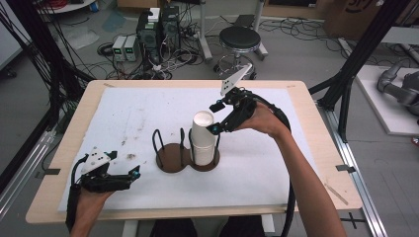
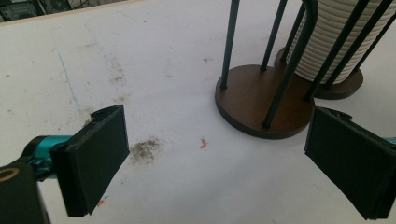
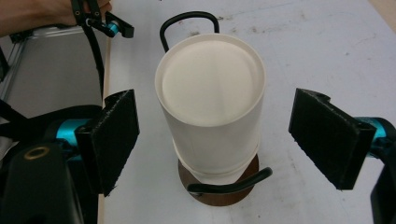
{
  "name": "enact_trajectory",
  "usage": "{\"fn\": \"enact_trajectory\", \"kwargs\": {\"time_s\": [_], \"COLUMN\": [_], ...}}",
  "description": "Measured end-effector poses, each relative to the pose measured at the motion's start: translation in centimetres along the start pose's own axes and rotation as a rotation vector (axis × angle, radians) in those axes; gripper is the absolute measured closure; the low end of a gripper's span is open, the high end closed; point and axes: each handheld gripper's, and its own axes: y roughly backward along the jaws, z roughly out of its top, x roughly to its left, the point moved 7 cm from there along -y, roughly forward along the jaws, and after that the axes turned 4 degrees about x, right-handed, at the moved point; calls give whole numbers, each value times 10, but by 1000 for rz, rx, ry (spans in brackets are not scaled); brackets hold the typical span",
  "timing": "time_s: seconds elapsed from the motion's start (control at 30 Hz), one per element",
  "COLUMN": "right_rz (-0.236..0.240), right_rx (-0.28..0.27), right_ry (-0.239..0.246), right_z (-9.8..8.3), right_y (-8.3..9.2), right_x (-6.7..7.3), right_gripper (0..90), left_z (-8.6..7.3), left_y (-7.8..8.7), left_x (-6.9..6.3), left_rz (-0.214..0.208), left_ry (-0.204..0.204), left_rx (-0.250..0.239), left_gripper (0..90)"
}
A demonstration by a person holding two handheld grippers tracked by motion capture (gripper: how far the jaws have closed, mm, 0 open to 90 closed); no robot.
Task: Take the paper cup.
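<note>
One stack: white paper cups [image 1: 203, 138], nested upside down, bottom of the top cup facing up.
Place: the cups stand in the right ring of a two-ring holder [image 1: 173, 157], near the middle of the counter [image 1: 123, 113]; the ring at 9 o'clock of them holds nothing.
Weight: very light, I judge; the top cup should lift with almost no force.
Stiffness: thin paper wall, it will dent or go oval under a hard squeeze.
Surface: smooth and a little slippery; nested cups can stick, so two may come up together.
Where to hold: the side wall of the top cup, just under its flat bottom, at 3 and 9 o'clock.
Right gripper [image 3: 215, 135]: jaws released, one on each side of the top cup, not touching it.
Left gripper [image 1: 129, 174]: jaws released, nothing between them, at 8 o'clock of the holder.
</note>
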Motion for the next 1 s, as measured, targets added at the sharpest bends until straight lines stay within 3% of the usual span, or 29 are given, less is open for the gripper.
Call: {"fn": "enact_trajectory", "kwargs": {"time_s": [0.5, 0.73, 0.9, 1.0], "right_rz": [5, -24, -37, -46], "right_rx": [82, 150, 167, 179], "right_ry": [41, 82, 106, 94], "right_z": [8, 15, 15, 14], "right_y": [-10, -10, -15, -15], "right_x": [1, 2, 3, 5], "right_gripper": [165, 165, 165, 165], "left_z": [0, 0, 0, 0], "left_y": [0, 0, 0, 0], "left_x": [-1, -1, -2, -2], "left_rz": [-6, -6, -10, -10], "left_ry": [-4, -5, -7, -8], "left_rx": [0, 1, 0, 0], "left_gripper": [62, 63, 62, 62]}}
